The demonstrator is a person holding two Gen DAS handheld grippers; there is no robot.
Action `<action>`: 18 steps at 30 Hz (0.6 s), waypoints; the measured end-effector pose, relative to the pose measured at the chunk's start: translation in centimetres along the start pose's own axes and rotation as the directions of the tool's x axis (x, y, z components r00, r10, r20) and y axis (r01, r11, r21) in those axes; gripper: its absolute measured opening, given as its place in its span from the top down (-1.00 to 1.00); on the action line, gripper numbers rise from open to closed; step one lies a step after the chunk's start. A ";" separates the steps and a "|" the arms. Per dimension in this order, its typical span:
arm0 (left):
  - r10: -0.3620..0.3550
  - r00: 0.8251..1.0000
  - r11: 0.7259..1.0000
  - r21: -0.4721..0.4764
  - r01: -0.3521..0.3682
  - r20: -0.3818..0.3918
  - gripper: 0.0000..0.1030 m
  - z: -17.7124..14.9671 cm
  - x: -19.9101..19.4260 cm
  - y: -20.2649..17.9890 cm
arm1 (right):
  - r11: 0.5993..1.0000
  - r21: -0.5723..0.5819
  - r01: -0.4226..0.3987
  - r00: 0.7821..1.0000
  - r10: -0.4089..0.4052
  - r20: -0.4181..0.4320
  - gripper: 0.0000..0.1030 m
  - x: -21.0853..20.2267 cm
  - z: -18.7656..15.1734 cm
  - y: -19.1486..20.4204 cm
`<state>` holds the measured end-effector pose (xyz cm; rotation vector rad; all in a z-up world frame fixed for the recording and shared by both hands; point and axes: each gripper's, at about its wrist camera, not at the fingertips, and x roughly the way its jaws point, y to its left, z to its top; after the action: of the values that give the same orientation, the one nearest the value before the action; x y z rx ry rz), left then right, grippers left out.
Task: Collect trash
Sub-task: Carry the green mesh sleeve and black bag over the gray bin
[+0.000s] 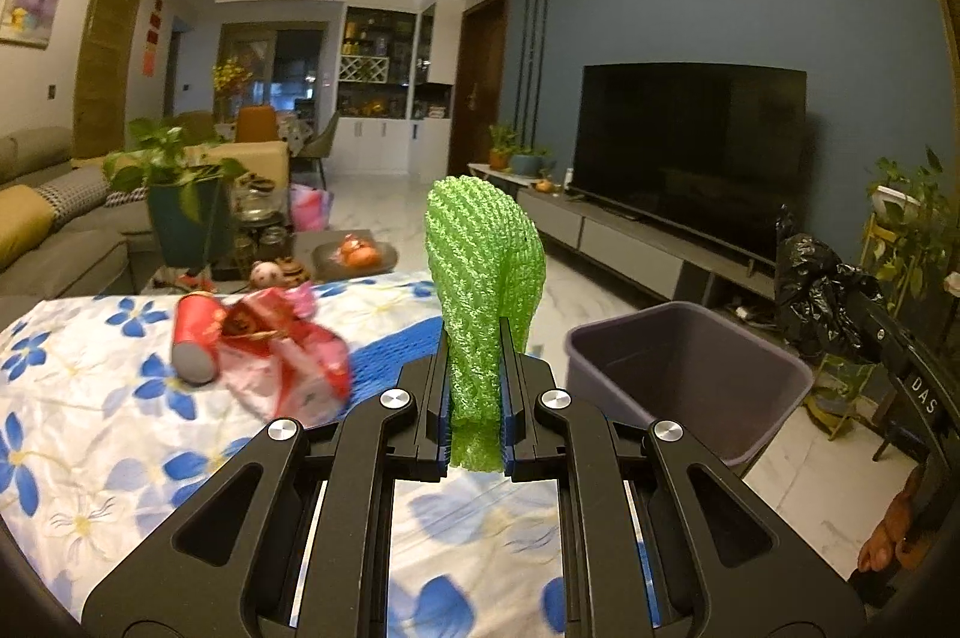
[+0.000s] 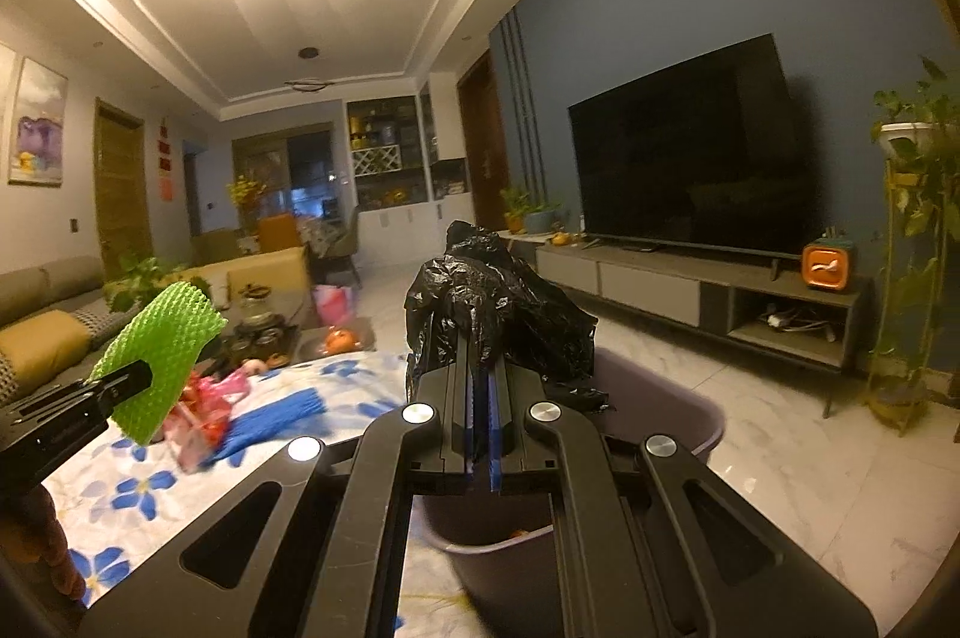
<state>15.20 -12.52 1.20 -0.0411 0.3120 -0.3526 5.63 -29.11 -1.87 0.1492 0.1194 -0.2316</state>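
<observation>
My left gripper is shut on a green foam fruit net that stands upright over the table's right edge. The same net shows at the left of the right wrist view. My right gripper is shut on a crumpled black plastic bag, held above a purple bin on the floor. In the left wrist view the bin sits just right of the net, with the black bag beyond it. A red can and red-pink wrappers lie on the floral tablecloth.
A television on a low grey cabinet lines the blue wall on the right. A plant stand rises at the far right. A sofa, a potted plant and a cluttered coffee table lie beyond the table.
</observation>
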 end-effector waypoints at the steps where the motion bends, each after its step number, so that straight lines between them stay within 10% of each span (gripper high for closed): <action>1: -0.006 1.000 1.000 0.007 0.006 0.001 0.79 0.1 0.4 -0.6 | 1.000 0.001 0.008 1.000 -0.008 0.002 0.91 0.2 0.0 -0.3; 18: -0.178 0.983 0.981 0.065 0.180 -0.037 0.79 0.0 7.0 -8.0 | 0.996 0.009 0.084 0.996 -0.084 -0.012 0.92 2.6 -0.6 -3.5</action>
<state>18.77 -22.41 -0.06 0.0033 0.3277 -0.5429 7.25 -33.00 -3.25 0.1547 0.1362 -0.3153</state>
